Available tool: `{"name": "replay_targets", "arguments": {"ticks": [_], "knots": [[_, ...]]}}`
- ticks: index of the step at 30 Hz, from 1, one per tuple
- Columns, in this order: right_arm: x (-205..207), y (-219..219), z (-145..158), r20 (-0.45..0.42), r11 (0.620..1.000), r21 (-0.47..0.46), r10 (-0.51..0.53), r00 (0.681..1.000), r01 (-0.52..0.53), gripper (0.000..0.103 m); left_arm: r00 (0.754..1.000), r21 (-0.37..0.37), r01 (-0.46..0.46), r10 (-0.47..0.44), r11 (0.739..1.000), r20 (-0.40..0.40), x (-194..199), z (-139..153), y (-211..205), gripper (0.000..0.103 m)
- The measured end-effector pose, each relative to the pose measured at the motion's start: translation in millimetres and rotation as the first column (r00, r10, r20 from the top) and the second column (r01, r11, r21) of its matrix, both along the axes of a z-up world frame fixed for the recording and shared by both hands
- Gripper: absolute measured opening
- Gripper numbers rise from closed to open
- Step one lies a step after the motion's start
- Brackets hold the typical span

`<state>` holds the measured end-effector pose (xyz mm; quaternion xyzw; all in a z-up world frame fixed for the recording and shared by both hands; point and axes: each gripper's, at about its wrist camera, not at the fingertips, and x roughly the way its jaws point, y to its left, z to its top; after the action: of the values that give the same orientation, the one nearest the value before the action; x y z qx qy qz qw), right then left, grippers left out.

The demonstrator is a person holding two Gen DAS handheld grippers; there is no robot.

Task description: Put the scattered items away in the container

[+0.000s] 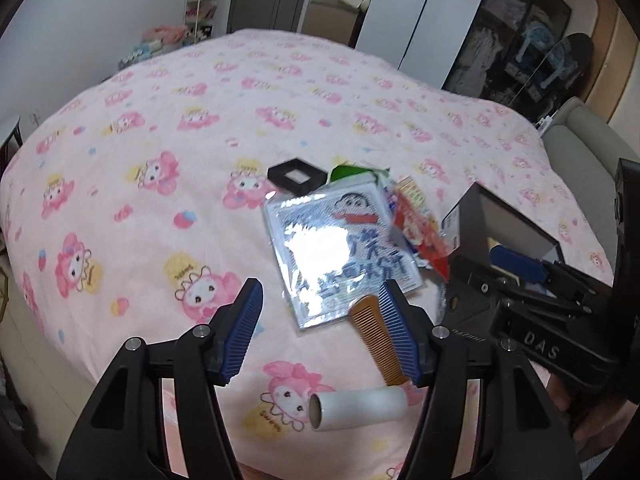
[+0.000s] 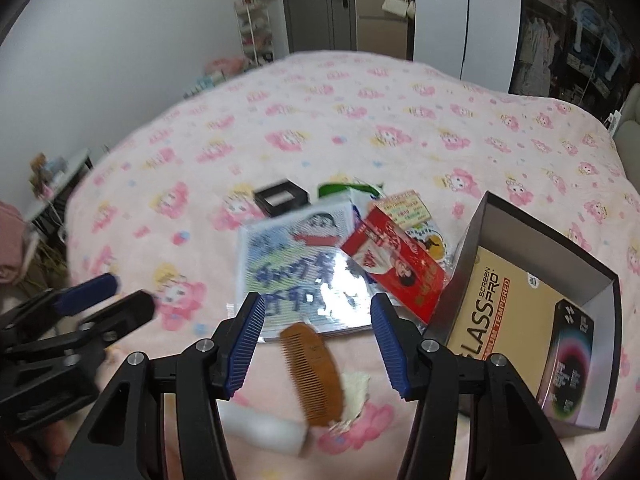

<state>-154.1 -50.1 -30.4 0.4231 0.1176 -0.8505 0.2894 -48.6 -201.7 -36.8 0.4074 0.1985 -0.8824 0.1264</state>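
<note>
On the pink bedspread lie a shiny cartoon packet [image 1: 340, 248] [image 2: 296, 264], a red packet [image 1: 424, 228] [image 2: 396, 264], a brown comb [image 1: 378, 340] [image 2: 310, 372], a white cardboard tube [image 1: 356, 406] [image 2: 264, 428], a small black square box [image 1: 296, 176] [image 2: 282, 198] and a green-and-white packet [image 1: 352, 172] [image 2: 348, 192]. The open dark box [image 2: 500, 232] [image 1: 508, 220] stands at the right and holds a screen-protector pack [image 2: 516, 320]. My left gripper [image 1: 320, 328] is open above the comb and packet. My right gripper [image 2: 316, 340] is open above the comb.
A crumpled white scrap [image 2: 356, 394] lies beside the comb. Wardrobes [image 1: 400, 8] and a dark clothes cabinet [image 1: 520, 48] stand behind the bed. A shelf rack [image 2: 256, 32] is against the far wall. A grey sofa arm [image 1: 580, 140] is at the right.
</note>
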Motion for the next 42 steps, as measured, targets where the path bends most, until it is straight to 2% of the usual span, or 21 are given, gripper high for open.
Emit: {"name": "replay_targets", "arguments": {"ticks": [3, 9, 16, 26, 29, 33, 42], "knots": [[-16, -6, -16, 0.015, 0.999, 0.042, -0.009, 1.0, 0.009, 0.051, 0.999, 0.027, -0.003, 0.002, 1.0, 0.038, -13, -19, -12, 0.062], [-42, -16, -39, 0.061, 0.998, 0.054, -0.02, 0.998, 0.017, 0.051, 0.995, 0.075, -0.032, 0.025, 0.997, 0.095, -41, -54, -33, 0.062], [-60, -32, -59, 0.099, 0.996, 0.085, 0.034, 0.995, -0.042, 0.051, 0.987, 0.163, -0.087, 0.063, 0.983, 0.147, -65, -99, -51, 0.064], [-77, -44, -105, 0.191, 0.986, 0.155, 0.034, 0.981, -0.064, 0.051, 0.989, 0.243, -0.064, 0.03, 0.968, 0.143, -81, -123, -51, 0.064], [-79, -46, -113, 0.192, 0.984, 0.168, 0.032, 0.981, -0.065, 0.051, 0.99, 0.28, -0.044, 0.005, 0.959, 0.138, -82, -130, -44, 0.064], [-82, -46, -116, 0.19, 0.984, 0.164, 0.031, 0.981, -0.063, 0.052, 0.99, 0.291, -0.021, -0.021, 0.956, 0.14, -86, -140, -35, 0.064], [-85, -48, -118, 0.134, 0.99, 0.144, -0.012, 0.991, -0.007, 0.053, 0.992, 0.332, -0.048, 0.006, 0.942, 0.126, -92, -155, -44, 0.064]]}}
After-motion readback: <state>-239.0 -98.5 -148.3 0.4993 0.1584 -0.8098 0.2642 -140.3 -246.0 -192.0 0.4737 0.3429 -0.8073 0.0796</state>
